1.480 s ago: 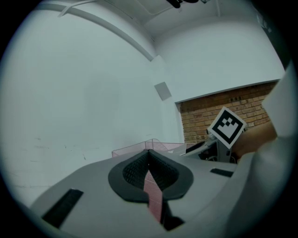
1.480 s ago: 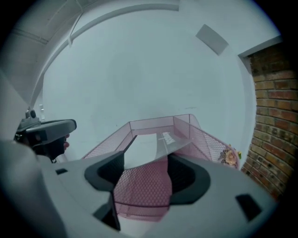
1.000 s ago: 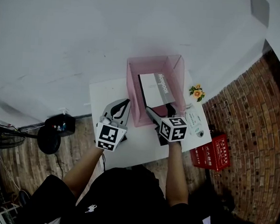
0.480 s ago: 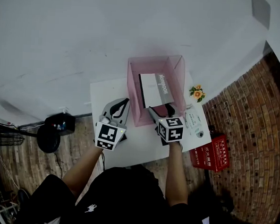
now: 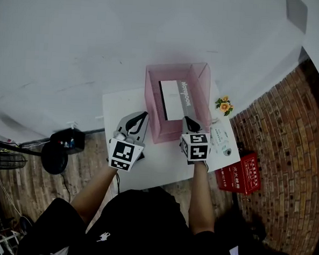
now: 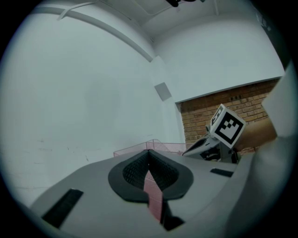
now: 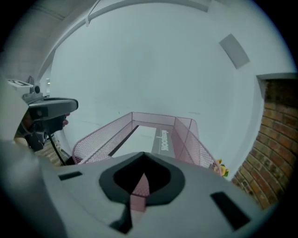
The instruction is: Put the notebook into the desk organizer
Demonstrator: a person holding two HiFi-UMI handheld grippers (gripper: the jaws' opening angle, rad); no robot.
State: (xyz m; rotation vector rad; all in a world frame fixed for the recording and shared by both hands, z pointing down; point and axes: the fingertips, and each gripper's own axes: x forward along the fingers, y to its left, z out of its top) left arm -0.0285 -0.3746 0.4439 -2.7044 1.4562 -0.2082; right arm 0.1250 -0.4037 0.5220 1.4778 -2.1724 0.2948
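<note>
Withdrawn from the pink desk organizer (image 5: 149,96) at frame center, the right gripper (image 5: 188,120) has closed fully, empty. The notebook (image 5: 174,100) now lies inside the organizer. Just left, the left gripper (image 5: 142,116) has its jaws together, holding nothing.

The desk organizer (image 5: 150,97) was pink wire mesh, thin metal with an open, see-through weave. The notebook (image 5: 174,101) in it showed a smooth card cover in white and grey. The desk (image 5: 123,108) top looked plain white, smooth and matt. The left claw (image 5: 144,116) and the right claw (image 5: 187,120) both had matt grey plastic shells, with dark, finely ribbed pads (image 6: 132,169). The rough red brickwork (image 5: 288,132) had pale mortar lines, and the white wall (image 5: 100,40) was flat and matt.
</note>
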